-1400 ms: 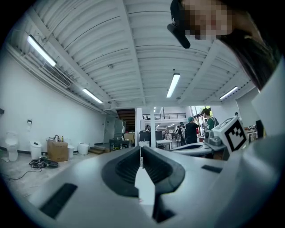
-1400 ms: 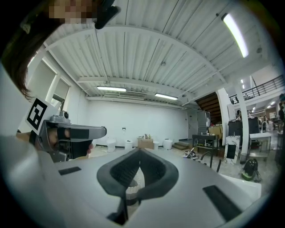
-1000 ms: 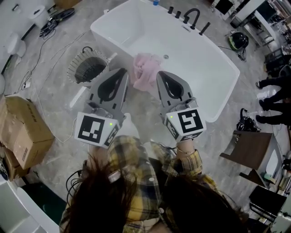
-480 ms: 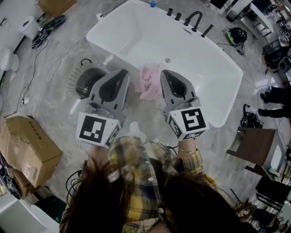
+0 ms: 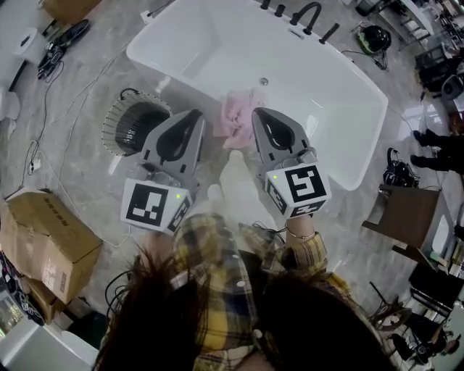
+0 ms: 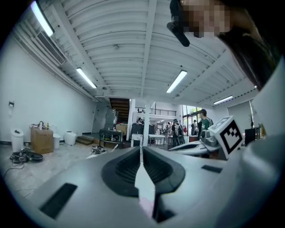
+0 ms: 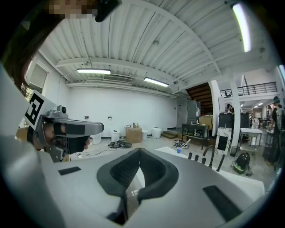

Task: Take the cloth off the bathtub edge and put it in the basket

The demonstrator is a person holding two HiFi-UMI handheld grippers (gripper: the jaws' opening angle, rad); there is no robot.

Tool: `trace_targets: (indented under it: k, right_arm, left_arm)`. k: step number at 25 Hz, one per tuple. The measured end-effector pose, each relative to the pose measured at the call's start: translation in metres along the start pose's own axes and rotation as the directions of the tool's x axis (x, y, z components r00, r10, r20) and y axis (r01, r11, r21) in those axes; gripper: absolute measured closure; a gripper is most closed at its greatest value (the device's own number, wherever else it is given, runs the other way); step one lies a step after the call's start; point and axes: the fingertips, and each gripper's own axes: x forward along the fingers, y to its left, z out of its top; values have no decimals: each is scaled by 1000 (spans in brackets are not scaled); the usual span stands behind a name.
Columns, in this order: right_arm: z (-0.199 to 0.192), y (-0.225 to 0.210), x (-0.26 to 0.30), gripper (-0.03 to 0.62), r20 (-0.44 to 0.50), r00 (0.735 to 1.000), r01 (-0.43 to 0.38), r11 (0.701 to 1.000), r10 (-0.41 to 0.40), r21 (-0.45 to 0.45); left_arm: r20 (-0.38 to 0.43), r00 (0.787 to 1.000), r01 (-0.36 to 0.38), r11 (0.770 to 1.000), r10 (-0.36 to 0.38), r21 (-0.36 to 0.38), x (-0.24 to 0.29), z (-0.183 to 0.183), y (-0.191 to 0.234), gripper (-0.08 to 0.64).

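A crumpled pink cloth (image 5: 235,116) hangs over the near edge of the white bathtub (image 5: 341,109). A round wire basket (image 5: 135,124) stands on the floor just left of the tub. My left gripper (image 5: 196,114) is shut and empty, its tip between the basket and the cloth. My right gripper (image 5: 256,112) is also shut and empty, its tip just right of the cloth. In the left gripper view the left gripper (image 6: 141,150) points level across the room, jaws together. The right gripper view likewise shows the right gripper (image 7: 139,152) shut, with the tub rim (image 7: 249,176) beyond.
Black taps (image 5: 306,15) line the tub's far rim. A cardboard box (image 5: 45,233) sits on the floor at left, cables (image 5: 43,138) trail past the basket, and a brown chair (image 5: 403,227) stands at right. A person's shoes (image 5: 433,148) show at the right edge.
Both grippers have moved forward toward the tub edge, staying shut. The pink cloth now lies between their tips, and the basket sits close beside the left one.
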Motion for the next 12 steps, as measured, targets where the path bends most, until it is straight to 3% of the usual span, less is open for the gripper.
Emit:
trace_targets:
  k: [12]
  right_arm:
    - [-8, -62, 63, 577, -36, 998, -42, 999, 42, 3]
  left_arm:
    - [-19, 1000, -19, 1000, 19, -7, 82, -2, 20, 528]
